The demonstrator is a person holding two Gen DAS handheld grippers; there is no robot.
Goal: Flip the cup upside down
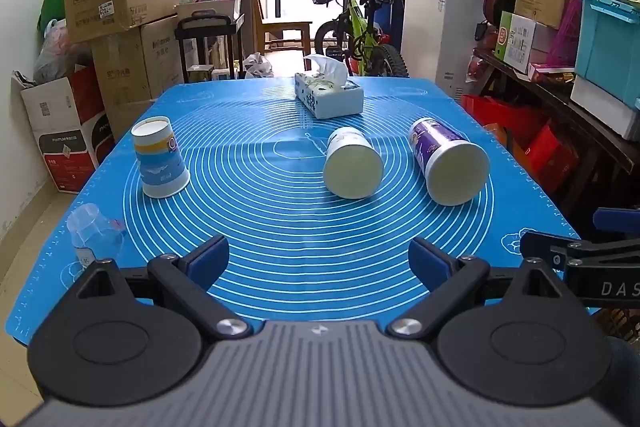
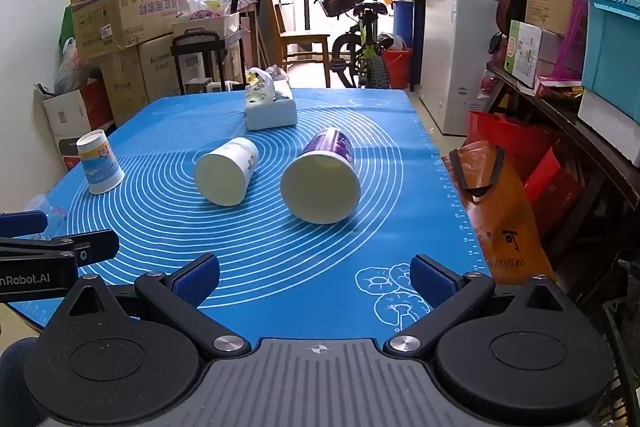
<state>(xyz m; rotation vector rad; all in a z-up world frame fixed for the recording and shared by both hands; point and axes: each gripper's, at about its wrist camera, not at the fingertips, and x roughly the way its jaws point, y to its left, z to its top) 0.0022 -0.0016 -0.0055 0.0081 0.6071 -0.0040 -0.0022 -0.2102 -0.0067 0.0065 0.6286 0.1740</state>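
Both cameras sit low at the near edge of the counter [image 1: 280, 247], each looking forward over its own tongs toward the far window. The left wrist view stands left of centre; the right tongs [image 1: 576, 251] poke in at its right edge. The right wrist view stands further right — the left tongs [image 2: 60, 247] show at its left edge. Both share the blue mat, the three paper cups and the tissue box [image 1: 329, 95].
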